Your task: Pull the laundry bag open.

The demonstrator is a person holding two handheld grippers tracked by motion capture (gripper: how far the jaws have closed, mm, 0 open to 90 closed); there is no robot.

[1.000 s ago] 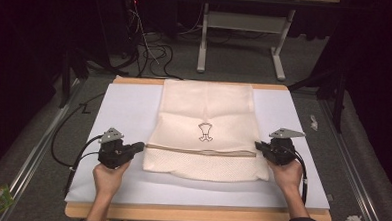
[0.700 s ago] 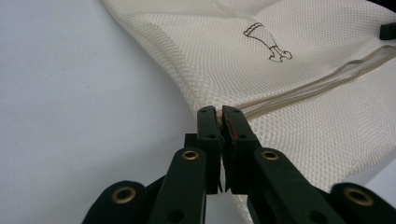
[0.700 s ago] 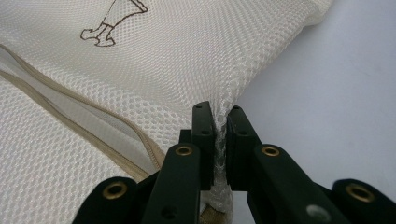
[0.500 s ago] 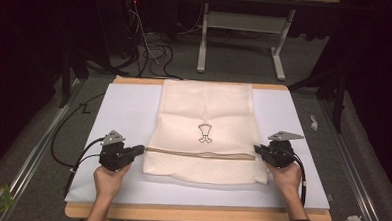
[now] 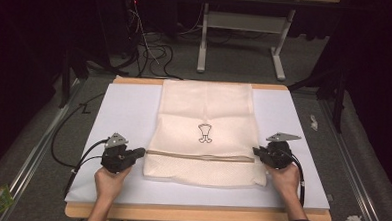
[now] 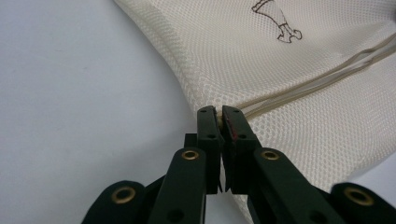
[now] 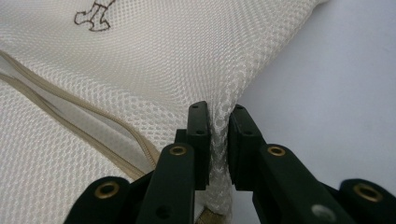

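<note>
A cream mesh bag [image 5: 204,116] with a small printed figure lies flat on the white table cover [image 5: 124,112]. A tan zipper [image 5: 199,155] crosses the bag near its front. My left gripper [image 5: 141,152] is at the bag's left edge beside the zipper's end. In the left gripper view it [image 6: 219,114] is shut on that mesh edge [image 6: 289,70]. My right gripper [image 5: 256,151] is at the bag's right edge. Its jaws [image 7: 219,112] have just been opening; a pinched ridge of mesh [image 7: 140,70] still stands in the narrow gap between them.
The wooden table's front edge [image 5: 194,214] is close to both hands. Black cables [image 5: 67,150] trail off the table's left side. A metal stand [image 5: 237,37] and loose cables are on the floor beyond the table.
Both hands have kept their places at the bag's two edges, and the bag lies as before.
</note>
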